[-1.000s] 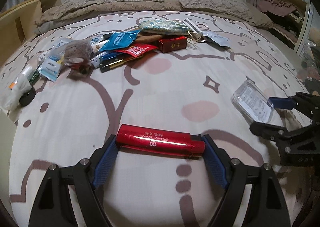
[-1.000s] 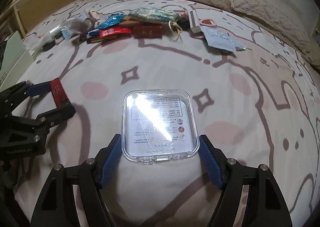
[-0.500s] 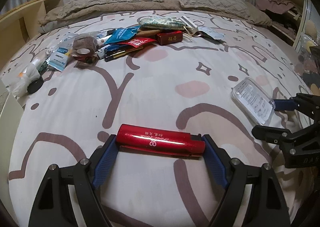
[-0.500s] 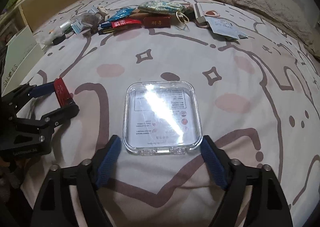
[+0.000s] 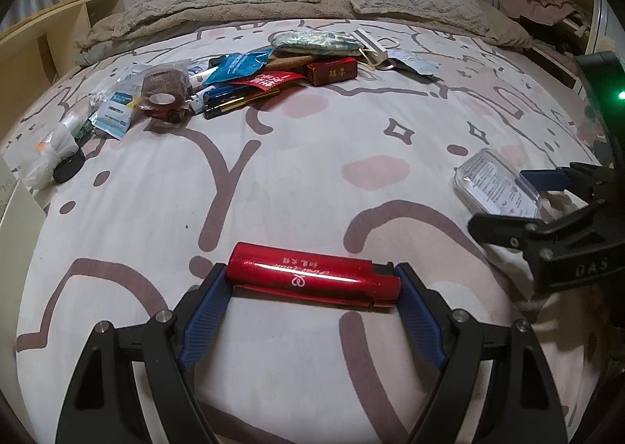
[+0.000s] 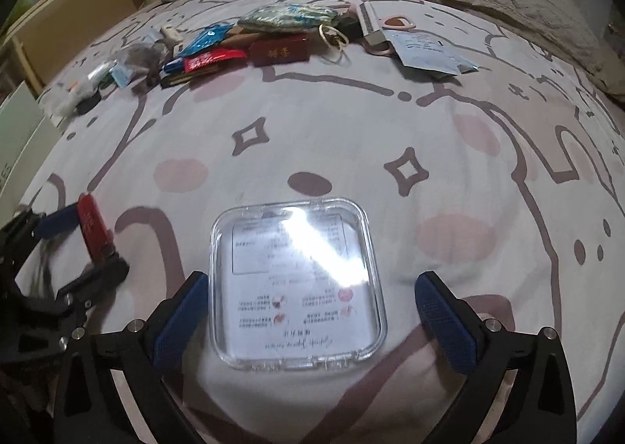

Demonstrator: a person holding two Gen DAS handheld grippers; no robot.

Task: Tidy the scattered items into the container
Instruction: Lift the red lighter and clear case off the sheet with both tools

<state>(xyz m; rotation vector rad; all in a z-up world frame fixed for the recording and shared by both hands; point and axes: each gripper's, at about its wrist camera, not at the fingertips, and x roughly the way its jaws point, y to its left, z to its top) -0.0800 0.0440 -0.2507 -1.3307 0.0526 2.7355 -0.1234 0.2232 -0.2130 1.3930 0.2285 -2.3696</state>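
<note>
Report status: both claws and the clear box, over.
Left claw shut on red lighter. Right claw open, jaws just widened, clear plastic box lying loose between them on the bedspread. Nothing in the way.

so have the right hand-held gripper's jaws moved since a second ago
Yes. The right hand-held gripper has just been opening: its pads hugged the clear plastic case before, and now the right pad stands clear of the case's edge.
</note>
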